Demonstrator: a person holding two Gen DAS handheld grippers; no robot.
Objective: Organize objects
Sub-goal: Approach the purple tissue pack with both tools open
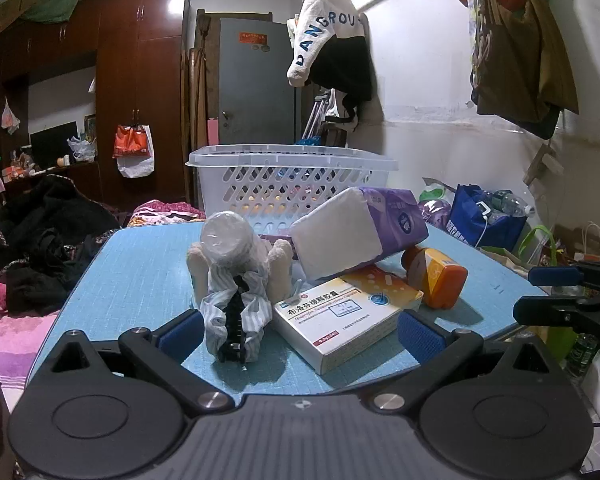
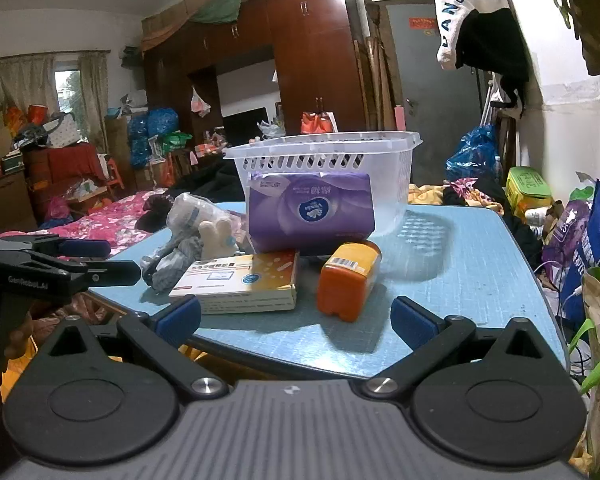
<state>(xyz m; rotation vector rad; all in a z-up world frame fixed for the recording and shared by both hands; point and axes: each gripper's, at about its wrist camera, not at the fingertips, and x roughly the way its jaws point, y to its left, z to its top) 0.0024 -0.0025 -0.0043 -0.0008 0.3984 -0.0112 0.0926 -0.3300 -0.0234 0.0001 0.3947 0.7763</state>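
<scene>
On the blue table [image 1: 140,272] a white slotted basket [image 1: 292,160] stands at the far edge. In front of it lie a purple tissue pack [image 1: 396,216], a white-and-orange medicine box [image 1: 348,316], an orange container [image 1: 440,276] and a plastic-wrapped plush toy [image 1: 236,264] with striped cloth. My left gripper [image 1: 300,334] is open just short of the toy and the box, holding nothing. In the right wrist view, my right gripper [image 2: 296,316] is open near the medicine box [image 2: 244,280] and the orange container [image 2: 348,280], with the tissue pack [image 2: 312,212] leaning behind them against the basket [image 2: 324,148].
The right gripper [image 1: 556,294] shows at the table's right edge, the left gripper [image 2: 100,260] at its left edge. A bed with pink covers [image 2: 112,216] lies left of the table. Bags [image 2: 588,248] crowd the floor on the right. Clothes [image 1: 332,48] hang above the basket.
</scene>
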